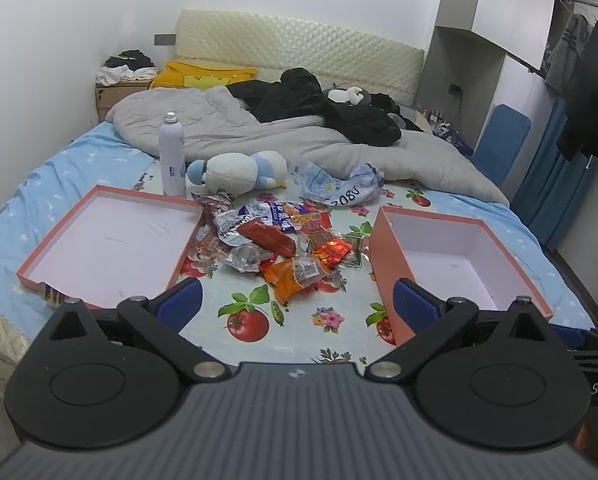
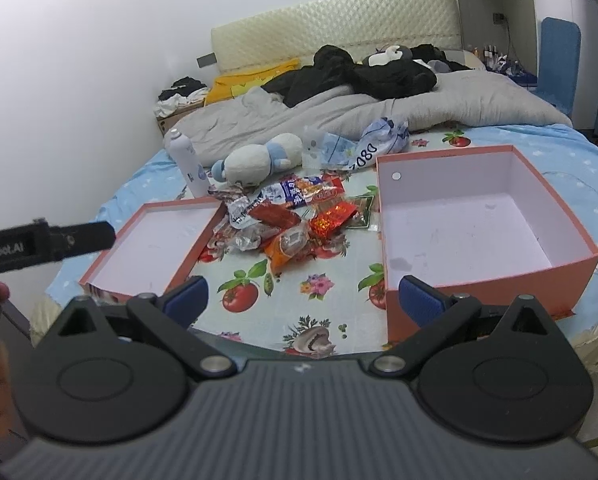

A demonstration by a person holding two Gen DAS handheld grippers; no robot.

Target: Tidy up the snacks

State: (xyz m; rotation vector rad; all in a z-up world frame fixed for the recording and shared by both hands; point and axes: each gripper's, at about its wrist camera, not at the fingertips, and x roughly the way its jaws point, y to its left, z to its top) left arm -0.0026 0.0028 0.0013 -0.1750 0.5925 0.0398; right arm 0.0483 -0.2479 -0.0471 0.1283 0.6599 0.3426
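Snacks (image 1: 277, 238) lie in a loose heap at the centre of the left wrist view, on a fruit-and-flower printed cloth (image 1: 295, 330) spread over the bed (image 1: 59, 168). The wrappers are red, orange, silver and blue; an orange packet (image 1: 295, 276) sits at the 6 o'clock edge of the heap, and a long red packet (image 1: 269, 238) lies across its middle.

At 9 o'clock of the heap rests a shallow coral box lid (image 1: 99, 246) with a pale inside, its near corner touching the wrappers. At 3 o'clock stands the deeper coral box (image 1: 455, 258), open-topped and just apart from the heap. Both hold nothing.

Beyond the heap, at 12 o'clock, lie a blue-and-white plush toy (image 1: 239, 174) and a crumpled blue-and-white bag (image 1: 341, 186). A white spray bottle (image 1: 172, 154) stands upright at 11 o'clock, next to the toy. A grey duvet (image 1: 259, 132) with dark clothes (image 1: 319, 108) on it fills the bed's far half.

The left hand-held gripper (image 1: 297, 302) hovers over the cloth at 6 o'clock of the heap, jaws spread wide, blue pads (image 1: 181, 304) holding nothing. The right hand-held gripper (image 2: 303, 300) is likewise wide apart and empty, with the deep box (image 2: 483, 220) at its 2 o'clock and the snacks (image 2: 287, 220) at 12 o'clock. The left tool's black body pokes in at 9 o'clock of the right wrist view, a fingertip (image 2: 1, 291) showing beneath it.
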